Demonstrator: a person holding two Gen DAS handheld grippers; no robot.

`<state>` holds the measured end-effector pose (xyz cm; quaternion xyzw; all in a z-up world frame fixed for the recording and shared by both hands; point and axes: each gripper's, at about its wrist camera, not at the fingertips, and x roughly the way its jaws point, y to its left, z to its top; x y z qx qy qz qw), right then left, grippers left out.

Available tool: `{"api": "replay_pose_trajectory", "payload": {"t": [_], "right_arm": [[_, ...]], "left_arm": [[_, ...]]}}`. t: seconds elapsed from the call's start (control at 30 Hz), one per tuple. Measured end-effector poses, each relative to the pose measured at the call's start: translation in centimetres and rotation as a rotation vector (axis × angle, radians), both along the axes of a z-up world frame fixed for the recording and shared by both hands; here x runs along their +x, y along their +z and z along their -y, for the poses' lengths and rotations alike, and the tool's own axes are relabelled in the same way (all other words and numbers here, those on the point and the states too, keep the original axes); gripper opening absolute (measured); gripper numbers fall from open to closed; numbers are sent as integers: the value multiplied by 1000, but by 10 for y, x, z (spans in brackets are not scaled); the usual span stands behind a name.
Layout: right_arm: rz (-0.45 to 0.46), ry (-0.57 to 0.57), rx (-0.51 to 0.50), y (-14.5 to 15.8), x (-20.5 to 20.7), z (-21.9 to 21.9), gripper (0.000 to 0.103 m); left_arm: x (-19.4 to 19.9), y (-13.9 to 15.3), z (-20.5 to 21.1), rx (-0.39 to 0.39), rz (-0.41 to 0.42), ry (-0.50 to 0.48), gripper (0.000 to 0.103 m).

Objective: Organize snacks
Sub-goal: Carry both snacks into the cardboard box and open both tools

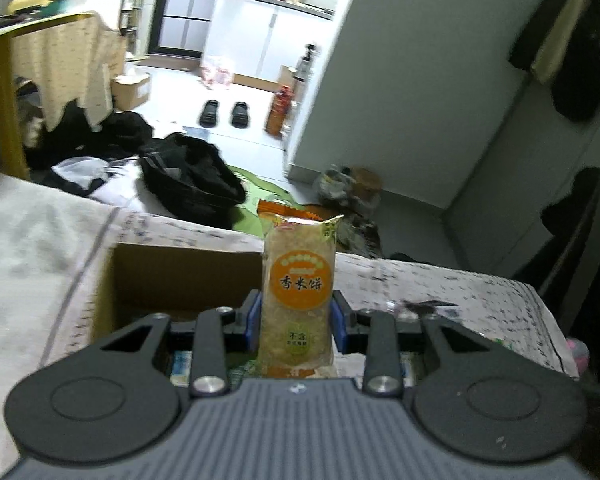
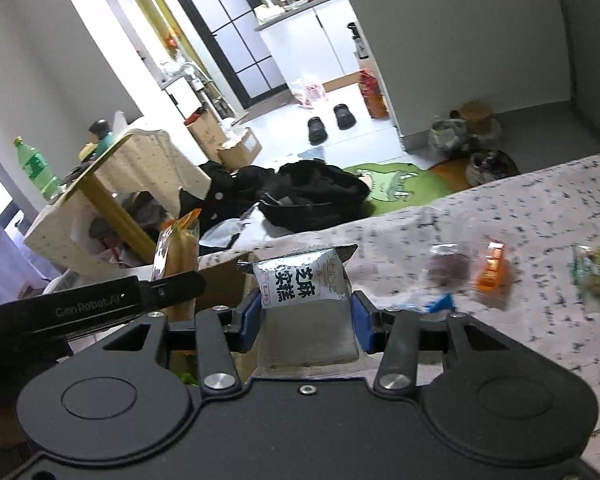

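Snack packets (image 2: 490, 270) on patterned bedsheet (image 2: 540, 208)

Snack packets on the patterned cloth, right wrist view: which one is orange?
The small orange packet, lying between the dark round snack and the green-and-white packet; the others are not orange.

Rice-cracker pack (image 1: 297, 292), centre frame: glossy clear plastic; grey sesame pack (image 2: 308, 304): shiny film; box (image 1: 172, 276): matt cardboard; bed cover (image 2: 540, 208): soft printed cloth; fingers (image 1: 253, 322): matt blue pads.

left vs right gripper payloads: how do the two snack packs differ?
The rice cracker pack in the left gripper is orange-labelled and clear, showing pale cracker; the sesame snack pack in the right gripper is silver-grey with black print. The rice cracker pack is narrower and taller; the sesame snack pack is squatter. Both stand upright, clamped between blue pads.
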<state>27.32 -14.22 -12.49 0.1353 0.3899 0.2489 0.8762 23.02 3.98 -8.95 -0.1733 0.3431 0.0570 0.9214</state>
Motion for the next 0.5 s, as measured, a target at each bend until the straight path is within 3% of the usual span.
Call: {"api": "replay_pose_trajectory", "payload": {"t": [0.3,0.5], "right_arm": [[7,42,7,4,-2,-42,46],[15,82,-15,2,-6,-70,46]], "left_arm": [[-8,-21,-50,1,-69,64,34],[-18,-34,-68,-9,-100,112,56]]}}
